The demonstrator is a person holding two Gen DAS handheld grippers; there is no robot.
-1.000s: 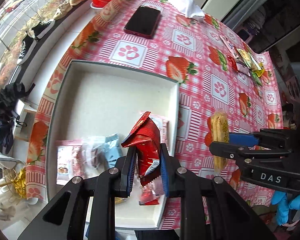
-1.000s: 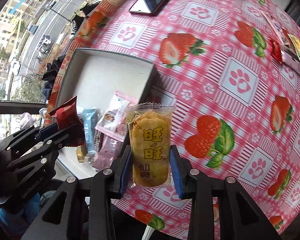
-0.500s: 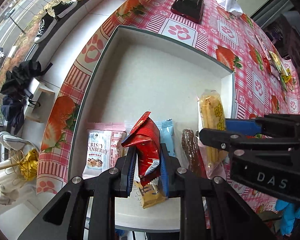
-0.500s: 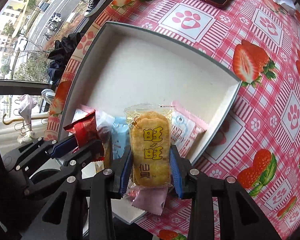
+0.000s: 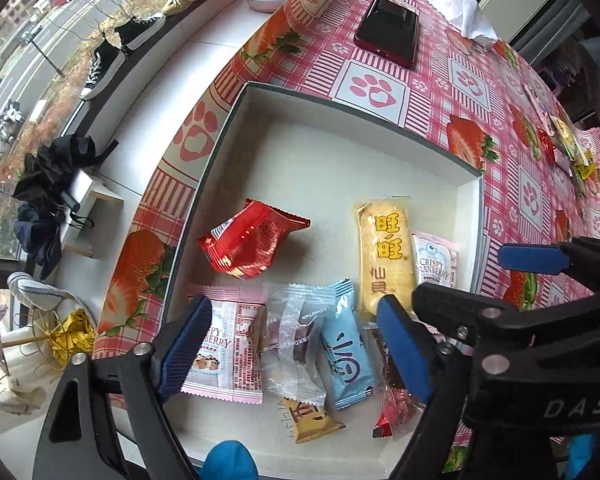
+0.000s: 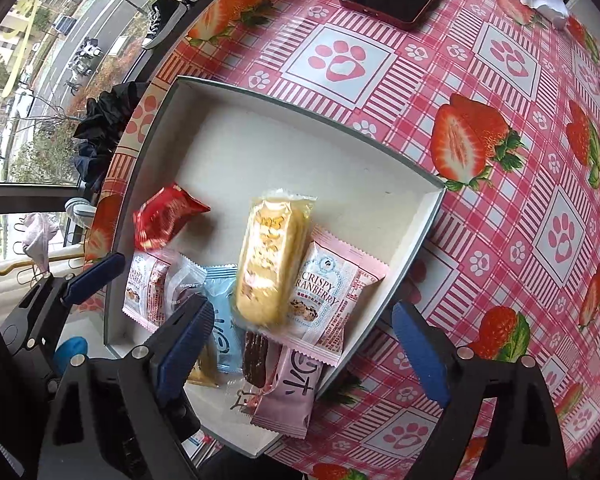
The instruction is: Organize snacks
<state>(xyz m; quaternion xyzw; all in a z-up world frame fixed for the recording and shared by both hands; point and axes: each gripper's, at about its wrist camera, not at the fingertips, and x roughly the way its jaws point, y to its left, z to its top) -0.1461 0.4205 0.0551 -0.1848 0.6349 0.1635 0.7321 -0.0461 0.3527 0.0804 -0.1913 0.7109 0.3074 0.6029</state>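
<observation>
Left wrist view: the left gripper (image 5: 296, 340) is seen spread wide with nothing gripped, its jaws having just been opened; the red packet (image 5: 250, 242), clamped a second ago, now lies released beyond the fingers (image 5: 186, 346) on the floor of the white box (image 5: 340, 98). Ample bare floor is left farther ahead, up to the far wall. The right gripper (image 6: 300, 348) has likewise just been opened (nothing is held), and the yellow rice cracker (image 6: 270, 258) it gripped earlier lies just past its fingers, partly on a cranberry packet (image 6: 328, 292) near the box's right wall. The box sits at the counter (image 6: 500, 200) edge.
</observation>
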